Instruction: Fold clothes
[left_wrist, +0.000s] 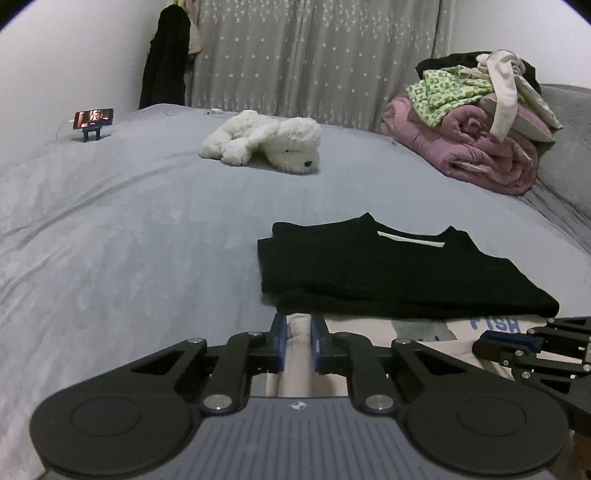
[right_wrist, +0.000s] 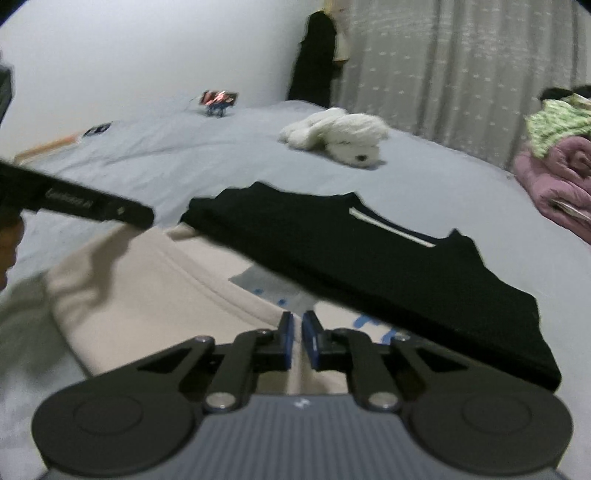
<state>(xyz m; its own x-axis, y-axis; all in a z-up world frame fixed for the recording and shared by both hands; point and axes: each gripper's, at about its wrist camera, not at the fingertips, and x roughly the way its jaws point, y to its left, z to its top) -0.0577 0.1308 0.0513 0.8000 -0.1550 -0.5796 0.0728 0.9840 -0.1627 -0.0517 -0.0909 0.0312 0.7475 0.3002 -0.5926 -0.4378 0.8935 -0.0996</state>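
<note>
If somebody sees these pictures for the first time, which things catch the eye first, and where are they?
A folded black shirt lies on the grey bed, just beyond a cream garment that both grippers pinch at its near edge. Farther back a white plush dog lies mid-bed, and a heap of unfolded clothes rises at the right.

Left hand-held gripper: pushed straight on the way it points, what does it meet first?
Probably the folded black shirt, just beyond the left hand-held gripper, which is already shut on a fold of the cream shirt. Depth is uncertain.
</note>
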